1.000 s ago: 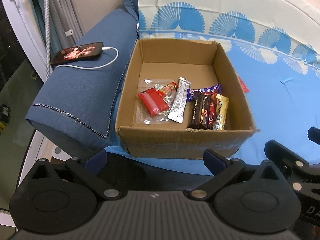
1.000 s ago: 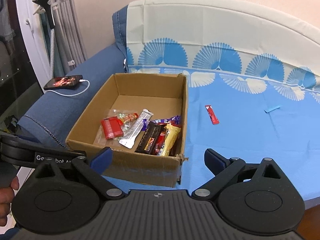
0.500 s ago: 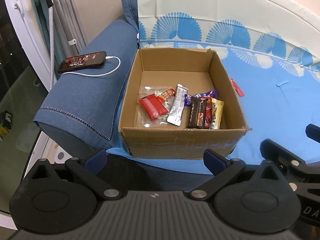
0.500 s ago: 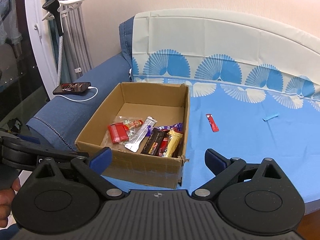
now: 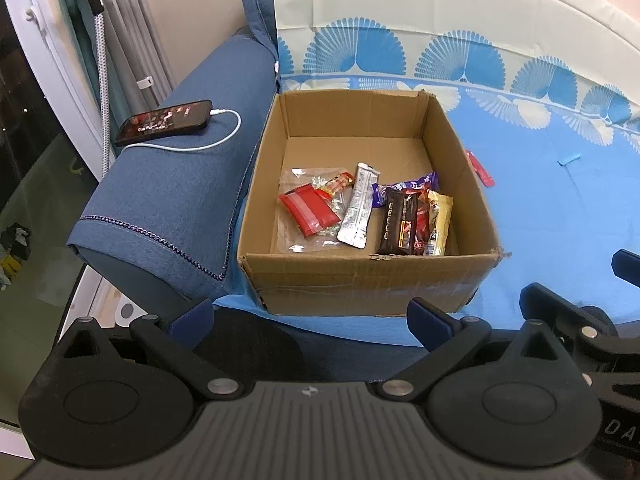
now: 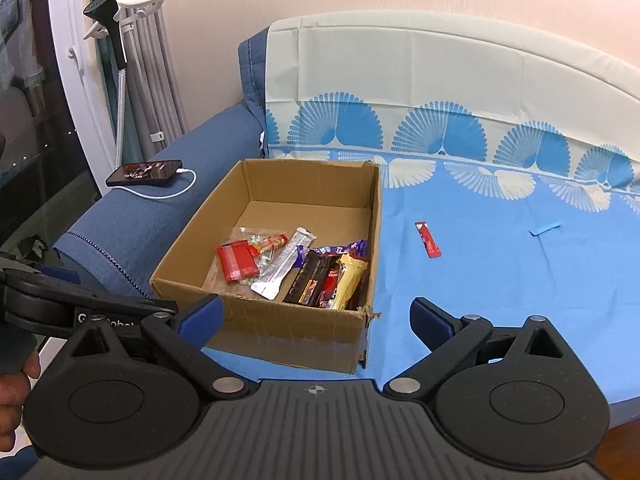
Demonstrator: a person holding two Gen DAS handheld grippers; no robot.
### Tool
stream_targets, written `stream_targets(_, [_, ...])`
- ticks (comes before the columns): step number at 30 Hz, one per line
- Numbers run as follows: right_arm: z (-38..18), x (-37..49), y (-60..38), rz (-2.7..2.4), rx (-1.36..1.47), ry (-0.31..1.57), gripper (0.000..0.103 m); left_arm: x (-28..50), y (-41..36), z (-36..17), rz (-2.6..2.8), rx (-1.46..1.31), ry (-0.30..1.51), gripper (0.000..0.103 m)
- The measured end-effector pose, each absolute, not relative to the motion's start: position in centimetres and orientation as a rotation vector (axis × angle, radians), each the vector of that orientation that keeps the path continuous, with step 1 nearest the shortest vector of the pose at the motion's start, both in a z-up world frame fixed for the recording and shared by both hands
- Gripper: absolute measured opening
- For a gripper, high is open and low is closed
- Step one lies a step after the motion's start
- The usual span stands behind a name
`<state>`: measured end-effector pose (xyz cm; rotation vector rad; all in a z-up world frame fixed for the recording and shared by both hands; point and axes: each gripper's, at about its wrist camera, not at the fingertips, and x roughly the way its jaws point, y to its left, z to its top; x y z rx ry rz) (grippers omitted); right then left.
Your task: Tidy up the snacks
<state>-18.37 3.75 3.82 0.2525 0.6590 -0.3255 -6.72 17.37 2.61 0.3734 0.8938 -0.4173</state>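
Note:
An open cardboard box (image 5: 360, 280) (image 6: 288, 332) rests on the blue sheet beside the sofa arm. Inside lie several snacks: a red pouch (image 5: 306, 216) (image 6: 237, 261), a silver bar (image 5: 358, 210) (image 6: 284, 265), a dark chocolate bar (image 5: 398, 224) (image 6: 306, 282) and a gold wrapper (image 5: 439, 220) (image 6: 347, 280). One red stick snack (image 6: 427, 239) (image 5: 478, 168) lies on the sheet right of the box. My left gripper (image 5: 311, 313) hangs open, short of the box's near wall. My right gripper (image 6: 316, 316) is open too, near the box's front right corner. Both hold nothing.
A phone (image 5: 165, 122) (image 6: 145, 171) on a white cable lies on the blue sofa arm (image 5: 168, 200). A small blue scrap (image 6: 545, 227) (image 5: 569, 158) sits on the sheet at the right. A person's hand (image 6: 16, 376) holds the left gripper. Window and curtains stand at the left.
Both grippers have pulled back and up from the box, so it looks smaller and further away. Nothing in the box or on the sheet moved.

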Motion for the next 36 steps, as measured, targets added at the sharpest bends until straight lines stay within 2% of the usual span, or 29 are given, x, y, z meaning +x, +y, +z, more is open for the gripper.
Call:
stream_targets(11, [1.6,-18.0,-0.1,-0.355,0.350,0.686,0.100,-5.5,11.7,1.3,-0.449,0.480,0.940,0.103])
stream_targets(17, [0.1,-19.6,-5.6,-0.480,0.434,0.681,0.100,-4.8,4.8,1.6,-0.524,0.524,0.931,0.103])
stream_targets(24, [-2.8,-22.8,-16.2,-0.736,0.564,0.678,0.100,-2.8,-6.6,0.9,-0.635,0.549,0.932,0.103])
stream_targets(30, [-5.1,-22.9,-25.8,-0.876,0.654,0.636,0.100,1.2,-17.2,-4.0,-0.674,0.554,1.026,0.103])
stream_targets(36, [-9.0,-18.7,-35.9,-0.939,0.706,0.626,0.101,6.7,-25.4,-10.5,-0.645,0.562,1.124,0.103])
